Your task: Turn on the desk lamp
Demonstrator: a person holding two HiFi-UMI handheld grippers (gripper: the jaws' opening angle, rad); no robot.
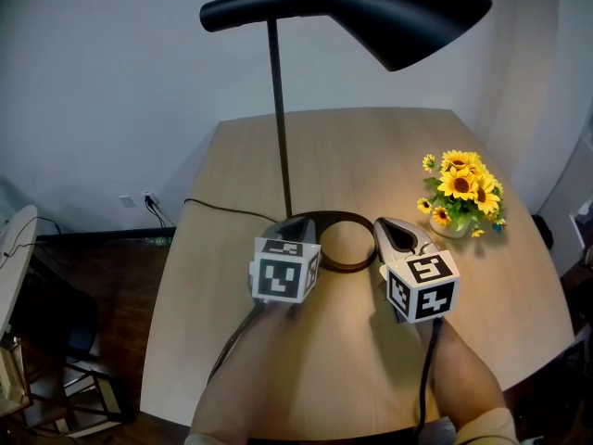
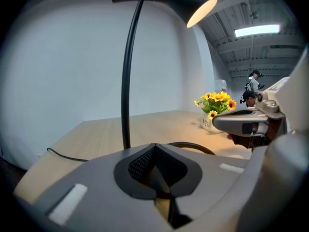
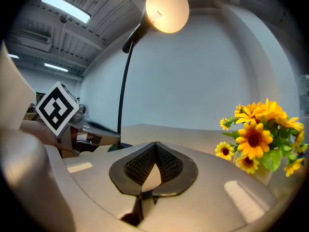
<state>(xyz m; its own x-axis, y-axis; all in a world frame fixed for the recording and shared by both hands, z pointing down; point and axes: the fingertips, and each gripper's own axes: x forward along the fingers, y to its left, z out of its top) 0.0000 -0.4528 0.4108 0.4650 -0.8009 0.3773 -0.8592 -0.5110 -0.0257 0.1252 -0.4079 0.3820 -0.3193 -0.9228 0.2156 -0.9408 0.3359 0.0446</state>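
Your left gripper (image 1: pixel 296 222) and right gripper (image 1: pixel 393 227) are clenched, the 2 holding nothing; the lit desk lamp (image 1: pixel 389 19) stands just ahead of them.

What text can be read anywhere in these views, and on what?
"Life": on the flower pot, in the left gripper view.
Line beneath it on the pot: too small to read.
Marker cubes: square patterns only, no words.
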